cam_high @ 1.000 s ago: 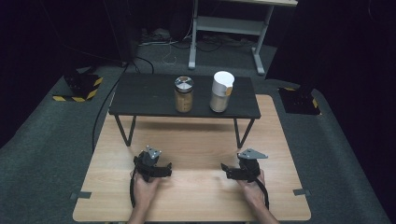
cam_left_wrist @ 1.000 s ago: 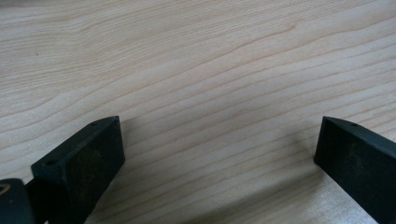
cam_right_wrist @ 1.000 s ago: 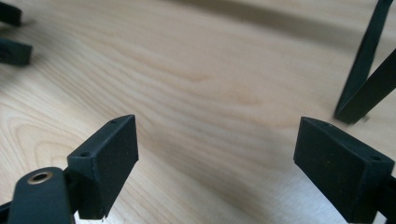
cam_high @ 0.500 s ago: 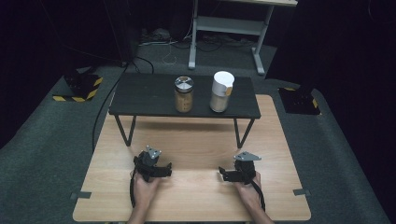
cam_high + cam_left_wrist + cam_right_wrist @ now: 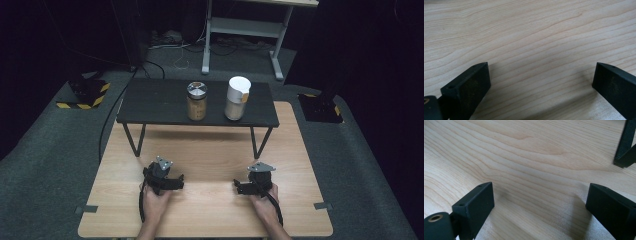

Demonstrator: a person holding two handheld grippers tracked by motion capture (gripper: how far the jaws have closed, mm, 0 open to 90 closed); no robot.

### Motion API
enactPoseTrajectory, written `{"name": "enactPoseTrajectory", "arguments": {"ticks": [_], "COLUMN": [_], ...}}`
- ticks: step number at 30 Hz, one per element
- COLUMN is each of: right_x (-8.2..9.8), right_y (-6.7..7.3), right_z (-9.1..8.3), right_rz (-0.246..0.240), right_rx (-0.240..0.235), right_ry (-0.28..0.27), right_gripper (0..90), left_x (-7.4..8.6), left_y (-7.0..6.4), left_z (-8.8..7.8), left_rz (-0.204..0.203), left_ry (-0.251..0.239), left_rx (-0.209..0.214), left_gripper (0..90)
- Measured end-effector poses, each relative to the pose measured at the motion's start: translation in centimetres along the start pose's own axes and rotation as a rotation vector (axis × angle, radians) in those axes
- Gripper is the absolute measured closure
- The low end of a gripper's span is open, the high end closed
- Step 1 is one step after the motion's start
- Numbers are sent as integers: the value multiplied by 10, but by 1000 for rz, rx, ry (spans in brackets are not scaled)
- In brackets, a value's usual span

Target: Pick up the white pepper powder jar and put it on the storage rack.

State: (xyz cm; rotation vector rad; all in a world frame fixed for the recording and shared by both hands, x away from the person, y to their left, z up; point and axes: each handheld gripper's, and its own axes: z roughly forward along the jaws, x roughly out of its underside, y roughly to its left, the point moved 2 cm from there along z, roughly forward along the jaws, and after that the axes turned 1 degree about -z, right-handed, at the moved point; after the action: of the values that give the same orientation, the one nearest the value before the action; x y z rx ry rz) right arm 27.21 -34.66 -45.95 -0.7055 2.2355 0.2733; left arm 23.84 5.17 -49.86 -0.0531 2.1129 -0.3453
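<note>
**Fingers spread wide, both hands empty on the near tabletop**

The fingers point(image 5: 472, 205) of the right gripper point(image 5: 246, 187) have just been opening, and in the right gripper view they stand well apart with bare wood grain between them and nothing in their hold. The left gripper point(image 5: 172, 182) matches it: in its own view its fingers point(image 5: 470, 83) are spread wide over bare wood, gripping nothing. Compared with a second ago, the right hand point(image 5: 265, 205) has shifted only slightly and the left hand point(image 5: 155, 202) has kept its place; both rest low at the near edge of the tabletop point(image 5: 210, 160).

That widening reads as preparation. The right gripper looks ready to reach, but no reach has begun, and nothing has been touched.

The things nearest to hand stand far from the grippers, on the low black shelf point(image 5: 150, 102) across the far part of the tabletop. Counted: one glass jar point(image 5: 197, 101) with a metal lid, holding something tan, and to its right one white canister point(image 5: 237, 98) with a small orange mark. They are upright, near each other but apart. Two containers, two grippers, one shelf.
</note>
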Motion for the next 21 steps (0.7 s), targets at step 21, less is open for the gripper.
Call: {"name": "enactPoseTrajectory", "arguments": {"ticks": [21], "right_x": [0], "right_y": [0], "right_z": [0], "right_rz": [0], "right_rx": [0], "right_ry": [0], "right_gripper": [75], "left_x": [0], "left_y": [0], "left_z": [0], "left_rz": [-1], "left_ry": [-1], "left_rx": [0], "left_gripper": [15]}}
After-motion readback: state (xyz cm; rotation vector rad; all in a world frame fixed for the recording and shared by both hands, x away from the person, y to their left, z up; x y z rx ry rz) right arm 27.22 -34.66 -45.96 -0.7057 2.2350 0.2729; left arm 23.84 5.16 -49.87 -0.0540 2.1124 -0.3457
